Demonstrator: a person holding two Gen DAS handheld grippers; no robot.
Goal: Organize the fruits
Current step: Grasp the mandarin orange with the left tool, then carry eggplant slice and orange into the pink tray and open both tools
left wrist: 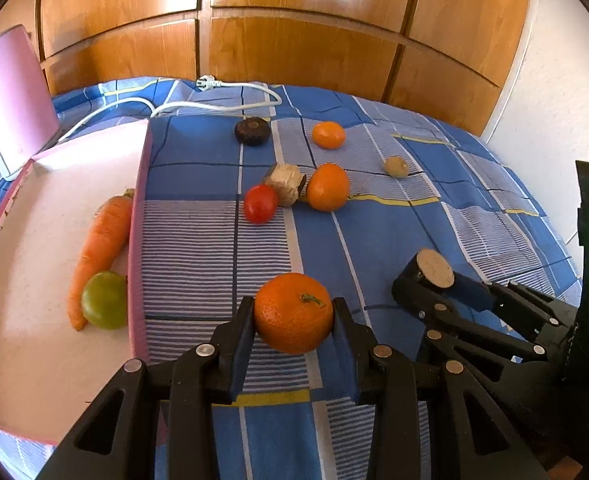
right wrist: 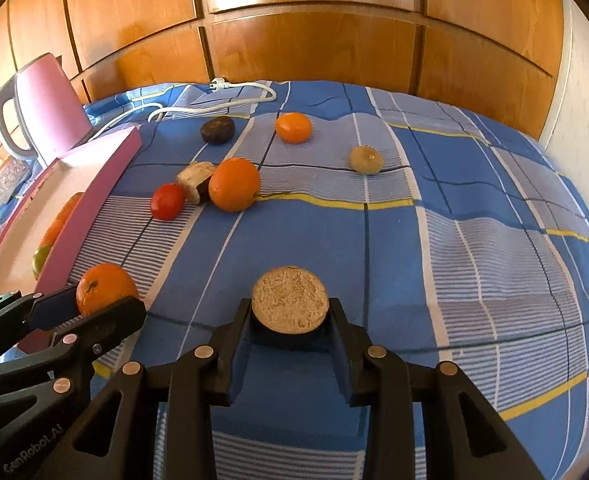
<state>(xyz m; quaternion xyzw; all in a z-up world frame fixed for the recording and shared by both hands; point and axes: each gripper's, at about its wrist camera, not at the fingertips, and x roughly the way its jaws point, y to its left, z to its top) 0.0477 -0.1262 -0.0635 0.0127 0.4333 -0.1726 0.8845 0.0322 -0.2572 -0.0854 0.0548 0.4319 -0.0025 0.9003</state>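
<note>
Currently left gripper (left wrist: 293, 320) clamps a mandarin (left wrist: 293, 312); right gripper (right wrist: 290, 312) clamps a cut dark fruit piece (right wrist: 290, 304), both beside the pink tray (left wrist: 138, 240).

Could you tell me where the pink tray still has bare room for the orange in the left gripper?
The pink tray is bare left of the carrot and green fruit, which hug its right wall. The bedspread is crowded around the tomato.

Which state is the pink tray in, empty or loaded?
Loaded: a carrot and a green fruit lie inside the pink tray.
</note>
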